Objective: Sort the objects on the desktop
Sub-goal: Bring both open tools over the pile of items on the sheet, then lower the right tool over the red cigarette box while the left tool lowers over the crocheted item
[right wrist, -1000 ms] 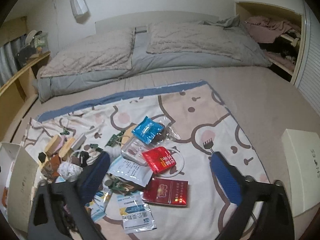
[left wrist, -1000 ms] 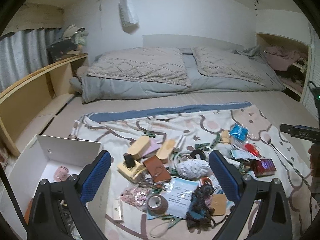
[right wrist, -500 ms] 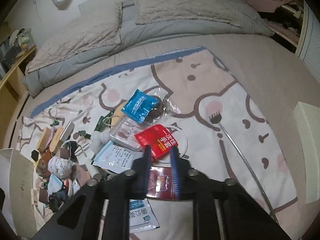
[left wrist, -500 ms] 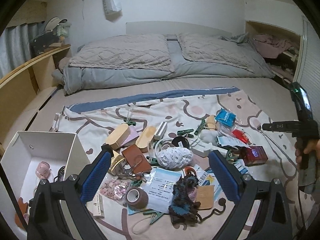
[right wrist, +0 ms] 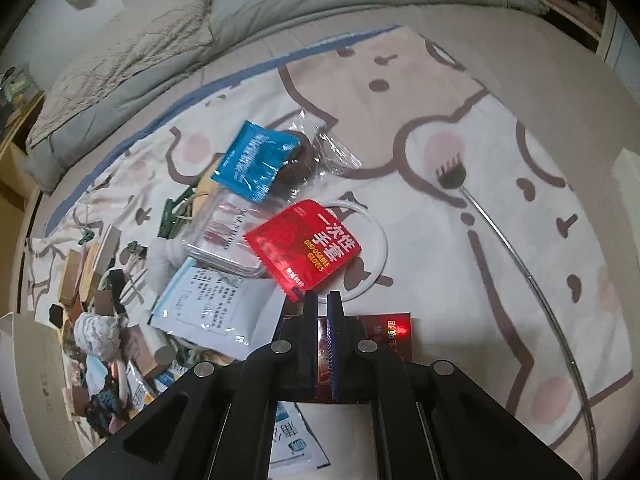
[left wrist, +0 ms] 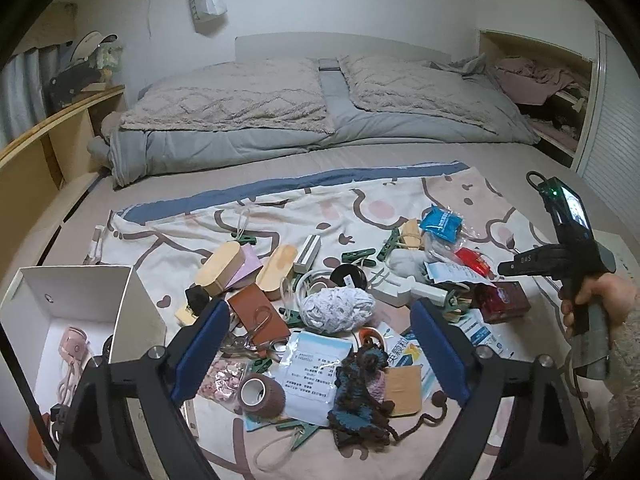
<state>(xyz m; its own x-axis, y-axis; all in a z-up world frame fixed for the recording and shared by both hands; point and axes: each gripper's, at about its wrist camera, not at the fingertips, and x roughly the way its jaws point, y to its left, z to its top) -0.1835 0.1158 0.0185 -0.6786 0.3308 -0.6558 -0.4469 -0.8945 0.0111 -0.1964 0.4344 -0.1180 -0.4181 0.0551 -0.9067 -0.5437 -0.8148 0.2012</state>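
Observation:
A heap of small objects lies on a patterned cloth (left wrist: pixel 360 196) on the bed. My left gripper (left wrist: pixel 320 344) is open above a white yarn ball (left wrist: pixel 338 308), a brown leather pouch (left wrist: pixel 258 314) and a knitted dark toy (left wrist: pixel 362 380). My right gripper (right wrist: pixel 322 300) is shut, empty, just above a dark red box (right wrist: pixel 384 332) and the near edge of a red disposable-gloves packet (right wrist: pixel 304 250). The right gripper body also shows in the left wrist view (left wrist: pixel 560 256), held by a hand.
A white open box (left wrist: pixel 72 320) with a pink item stands at the left. A blue packet (right wrist: pixel 256 162), a clear plastic case (right wrist: pixel 224 240), a white sachet (right wrist: pixel 208 300) and a metal back-scratcher (right wrist: pixel 500 236) lie on the cloth. Pillows and shelves are behind.
My right gripper has closed from wide open and has dropped low toward the red packet and red box. My left gripper stayed open and swung slightly right.

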